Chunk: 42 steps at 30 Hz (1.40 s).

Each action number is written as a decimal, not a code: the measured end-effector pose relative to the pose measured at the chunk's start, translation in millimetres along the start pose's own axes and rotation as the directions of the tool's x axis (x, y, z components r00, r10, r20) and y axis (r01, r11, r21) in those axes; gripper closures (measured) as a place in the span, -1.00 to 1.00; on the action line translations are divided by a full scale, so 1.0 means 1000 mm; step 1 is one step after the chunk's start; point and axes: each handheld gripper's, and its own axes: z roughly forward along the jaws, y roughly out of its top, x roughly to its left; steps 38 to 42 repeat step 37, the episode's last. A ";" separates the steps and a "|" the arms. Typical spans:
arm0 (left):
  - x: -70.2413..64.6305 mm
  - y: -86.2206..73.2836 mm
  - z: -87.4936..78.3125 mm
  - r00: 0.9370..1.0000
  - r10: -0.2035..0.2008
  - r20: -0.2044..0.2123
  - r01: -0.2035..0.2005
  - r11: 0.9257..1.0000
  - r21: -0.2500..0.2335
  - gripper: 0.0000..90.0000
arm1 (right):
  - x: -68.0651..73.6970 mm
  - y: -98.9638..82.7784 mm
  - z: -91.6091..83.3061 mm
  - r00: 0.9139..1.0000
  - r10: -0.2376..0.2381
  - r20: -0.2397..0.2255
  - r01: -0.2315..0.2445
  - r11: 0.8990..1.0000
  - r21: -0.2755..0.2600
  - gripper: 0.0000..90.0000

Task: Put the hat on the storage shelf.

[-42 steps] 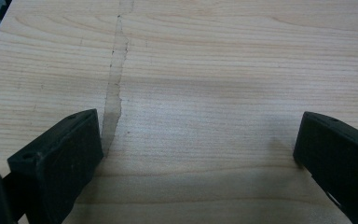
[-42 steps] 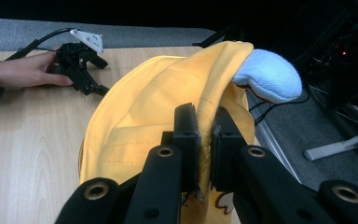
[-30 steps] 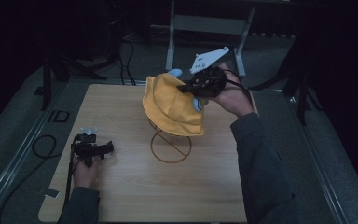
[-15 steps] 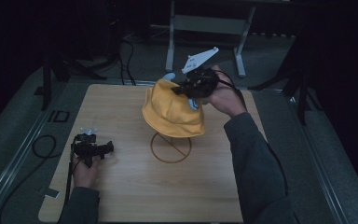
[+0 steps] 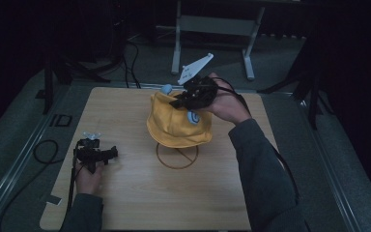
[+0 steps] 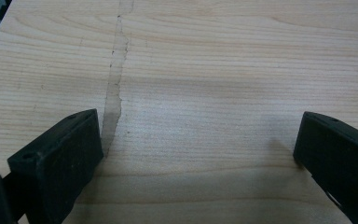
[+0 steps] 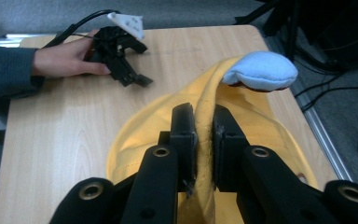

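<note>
The wooden desk (image 5: 125,203) fills the frame's middle. Just above centre, a yellow hat (image 5: 174,125) hangs over a wire ring stand (image 5: 177,155), brim drooping toward the bottom, pale blue ear (image 7: 260,70) pointing up. The right gripper (image 5: 178,103) pinches its upper edge. At lower left, the left gripper (image 5: 113,153) rests, fingers (image 6: 56,158) spread wide apart.

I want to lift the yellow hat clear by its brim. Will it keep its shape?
Probably not. The hat folds thin between the right gripper's shut jaws, so it looks floppy and light. In the high view it drapes over a wire stand and might snag it.
</note>
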 end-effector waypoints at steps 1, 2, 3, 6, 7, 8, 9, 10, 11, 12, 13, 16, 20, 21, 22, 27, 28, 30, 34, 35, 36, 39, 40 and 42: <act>0.000 0.000 0.000 1.000 0.000 0.000 0.000 1.000 0.000 -0.97 | 0.002 0.002 0.003 1.000 -0.009 -0.004 0.009 1.000 0.011 0.80; 0.000 0.000 0.000 1.000 0.000 0.000 0.000 1.000 0.000 -0.97 | 0.002 0.003 0.005 1.000 -0.016 0.002 0.016 1.000 0.020 0.80; 0.000 0.000 0.000 1.000 0.003 0.001 -0.003 1.000 0.003 -0.97 | 0.003 0.003 0.007 0.999 -0.022 0.024 0.021 0.999 0.032 0.79; 0.000 0.000 0.000 1.000 0.004 0.000 -0.004 1.000 0.003 -0.97 | 0.000 0.003 0.009 0.997 -0.012 0.073 0.008 0.999 0.051 0.76; 0.000 0.000 0.000 1.000 0.004 0.000 -0.004 1.000 0.003 -0.97 | -0.002 0.002 0.008 0.996 -0.001 0.095 -0.004 0.999 0.051 0.74; 0.000 0.000 0.000 1.000 0.004 0.000 -0.004 1.000 0.002 -0.97 | -0.003 0.001 0.007 0.994 0.006 0.111 -0.012 0.999 0.049 0.74; 0.000 0.000 0.000 1.000 0.001 0.000 -0.001 1.000 0.000 -0.97 | -0.005 0.000 0.005 0.991 0.019 0.134 -0.026 0.998 0.052 0.74; 0.000 0.000 0.000 1.000 0.000 0.000 0.000 1.000 0.001 -0.97 | -0.007 -0.001 0.003 0.990 0.028 0.137 -0.035 0.998 0.053 0.75; 0.000 0.000 0.000 1.000 0.000 0.000 0.000 1.000 0.001 -0.97 | -0.008 -0.003 0.002 0.990 0.038 0.138 -0.046 0.997 0.055 0.75; 0.000 0.000 0.000 1.000 0.000 0.000 0.000 1.000 0.001 -0.97 | -0.009 -0.005 0.002 0.989 0.040 0.141 -0.049 0.997 0.060 0.75; 0.000 0.000 0.000 1.000 0.000 0.000 0.000 1.000 0.000 -0.97 | -0.010 -0.007 0.001 0.988 0.036 0.150 -0.048 0.996 0.077 0.75; 0.000 0.000 0.000 1.000 0.001 0.000 -0.001 1.000 0.000 -0.97 | -0.010 -0.009 0.000 0.990 0.049 0.134 -0.060 0.995 0.081 0.73; 0.000 0.000 0.000 1.000 0.000 0.000 0.000 1.000 0.000 -0.97 | -0.008 -0.009 -0.002 0.986 0.063 0.152 -0.070 0.997 0.038 0.31; 0.000 0.000 0.000 1.000 0.001 0.000 -0.001 1.000 0.000 -0.97 | -0.008 -0.008 -0.004 0.986 0.073 0.151 -0.076 0.997 0.012 0.14; 0.000 0.000 0.000 1.000 0.001 0.000 -0.001 1.000 0.000 -0.97 | -0.009 -0.007 -0.006 0.984 0.086 0.157 -0.087 0.996 -0.005 0.04; 0.000 0.000 0.000 1.000 0.001 0.000 -0.001 1.000 0.001 -0.97 | -0.013 -0.008 -0.016 0.970 0.146 0.196 -0.137 0.989 -0.058 -0.30; 0.000 0.000 0.000 1.000 0.001 0.000 -0.001 1.000 0.001 -0.97 | -0.013 -0.008 -0.017 0.966 0.155 0.208 -0.144 0.987 -0.064 -0.34; 0.000 0.000 0.000 1.000 0.001 0.000 -0.001 1.000 0.000 -0.97 | -0.015 -0.010 -0.021 0.960 0.169 0.225 -0.157 0.985 -0.072 -0.42; 0.000 0.000 0.000 1.000 0.001 0.000 -0.001 1.000 0.000 -0.97 | -0.015 -0.014 -0.026 0.953 0.189 0.236 -0.176 0.982 -0.076 -0.50; 0.000 0.000 0.000 1.000 0.000 0.000 0.000 1.000 0.000 -0.97 | -0.015 -0.017 -0.028 0.949 0.194 0.249 -0.182 0.981 -0.071 -0.50; 0.000 0.000 0.000 1.000 -0.002 0.000 0.002 1.000 -0.002 -0.97 | -0.016 -0.018 -0.030 0.945 0.200 0.259 -0.190 0.980 -0.063 -0.48; 0.000 0.000 0.000 1.000 -0.002 0.000 0.002 1.000 -0.002 -0.97 | -0.016 -0.020 -0.031 0.942 0.207 0.264 -0.198 0.978 -0.061 -0.48; 0.000 0.000 0.000 1.000 -0.002 0.000 0.002 1.000 -0.002 -0.97 | -0.016 -0.020 -0.031 0.942 0.207 0.264 -0.198 0.978 -0.061 -0.48; 0.000 0.000 0.000 1.000 -0.002 0.000 0.002 1.000 -0.002 -0.97 | -0.016 -0.020 -0.031 0.942 0.207 0.264 -0.198 0.978 -0.061 -0.48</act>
